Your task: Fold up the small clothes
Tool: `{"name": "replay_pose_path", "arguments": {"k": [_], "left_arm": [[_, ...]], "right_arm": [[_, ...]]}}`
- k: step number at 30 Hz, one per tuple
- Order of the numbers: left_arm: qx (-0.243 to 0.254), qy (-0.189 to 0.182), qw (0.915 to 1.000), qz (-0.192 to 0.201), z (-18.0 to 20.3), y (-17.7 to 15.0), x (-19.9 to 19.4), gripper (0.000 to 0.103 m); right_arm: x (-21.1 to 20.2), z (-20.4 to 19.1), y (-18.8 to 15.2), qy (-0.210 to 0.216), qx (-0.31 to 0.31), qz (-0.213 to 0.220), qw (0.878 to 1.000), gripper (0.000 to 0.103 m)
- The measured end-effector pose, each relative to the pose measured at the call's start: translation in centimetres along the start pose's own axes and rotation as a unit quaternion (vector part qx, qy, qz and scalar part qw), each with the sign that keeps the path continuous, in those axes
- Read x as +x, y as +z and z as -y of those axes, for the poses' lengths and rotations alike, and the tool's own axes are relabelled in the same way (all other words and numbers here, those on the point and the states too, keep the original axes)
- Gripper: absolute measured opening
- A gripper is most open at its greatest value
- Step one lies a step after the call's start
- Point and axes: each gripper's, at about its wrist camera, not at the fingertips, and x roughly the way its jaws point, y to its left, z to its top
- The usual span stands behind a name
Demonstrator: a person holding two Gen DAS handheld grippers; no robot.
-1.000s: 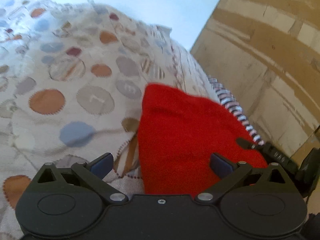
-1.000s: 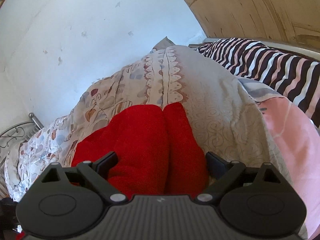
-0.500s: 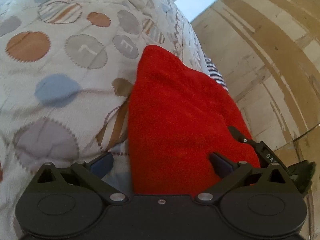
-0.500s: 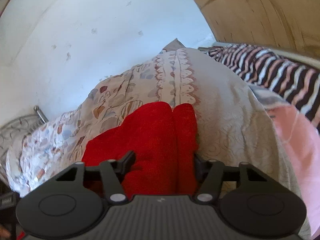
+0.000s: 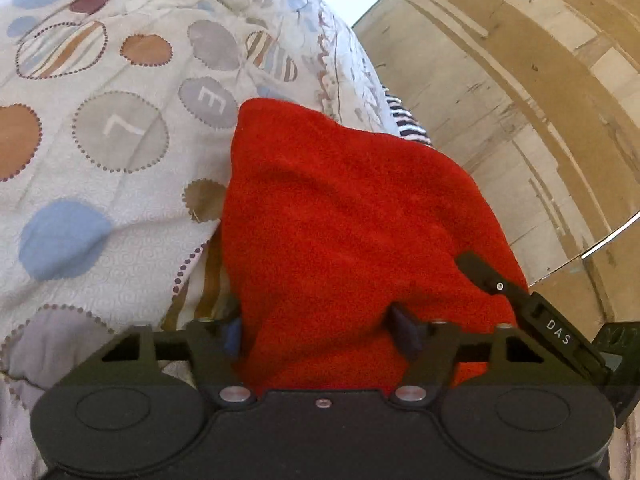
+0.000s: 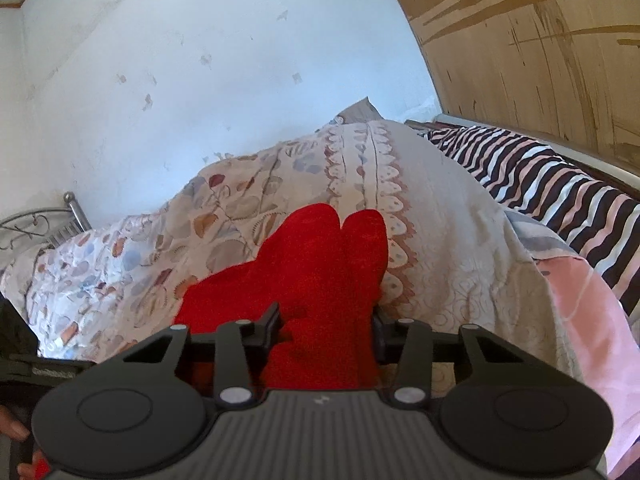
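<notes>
A small red fleece garment [image 5: 344,216] lies on a patterned quilt [image 5: 104,128]. My left gripper [image 5: 320,330] straddles its near edge, jaws closed in on the bunched cloth. In the right wrist view the same red garment [image 6: 316,264] shows two rounded lobes at its far end. My right gripper [image 6: 326,326] has its jaws pressed against the near part of the cloth. The right gripper's black body [image 5: 536,312] shows at the garment's right edge in the left wrist view.
The quilt [image 6: 440,216] covers a bed. A striped black, white and pink blanket [image 6: 560,184] lies at the right. A wooden wardrobe wall [image 5: 520,100] stands beyond. A metal bed frame [image 6: 36,228] is at the left, by a white wall.
Both grippers have narrowed from wide open onto the red garment's near edge. The left gripper has moved forward over the cloth.
</notes>
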Motion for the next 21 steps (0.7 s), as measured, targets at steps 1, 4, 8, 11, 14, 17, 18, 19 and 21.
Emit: {"name": "replay_pose_path", "arguments": {"k": [1,4,8,11,14,17,18,19,21], "left_arm": [[-0.012,-0.006,0.9999,0.004,-0.1,0.0,-0.4,0.053],[-0.027,-0.013,0.9993,0.025,0.2,-0.3,-2.1,0.040],[-0.006,0.010,0.9981,0.061,2.9,-1.0,-5.5,0.032],[0.016,0.030,0.9951,0.093,5.0,-1.5,-8.7,0.031],[0.028,0.056,0.9901,0.126,5.9,-0.9,-12.1,0.031],[0.031,0.081,0.9854,0.146,5.6,0.5,-14.7,0.031],[0.035,0.095,0.9828,0.154,5.3,1.0,-15.5,0.031],[0.037,0.107,0.9806,0.160,4.8,1.3,-16.0,0.031],[0.040,0.133,0.9757,0.169,3.9,2.2,-16.9,0.031]], "right_arm": [[-0.2,-0.1,0.1,0.002,0.000,0.002,1.000,0.046],[-1.2,-0.9,0.3,0.007,-0.005,0.012,1.000,0.044],[-2.7,-2.9,1.0,0.027,-0.005,0.026,0.999,0.042],[-3.6,-4.8,1.9,0.051,-0.008,0.042,0.998,0.042],[-3.3,-6.4,3.0,0.084,-0.001,0.044,0.995,0.042],[-1.3,-8.2,3.8,0.117,0.015,0.041,0.992,0.042],[-0.5,-8.8,3.9,0.125,0.017,0.039,0.991,0.042],[0.7,-9.5,4.0,0.135,0.020,0.037,0.990,0.042],[2.8,-10.7,4.0,0.148,0.023,0.026,0.988,0.042]]}}
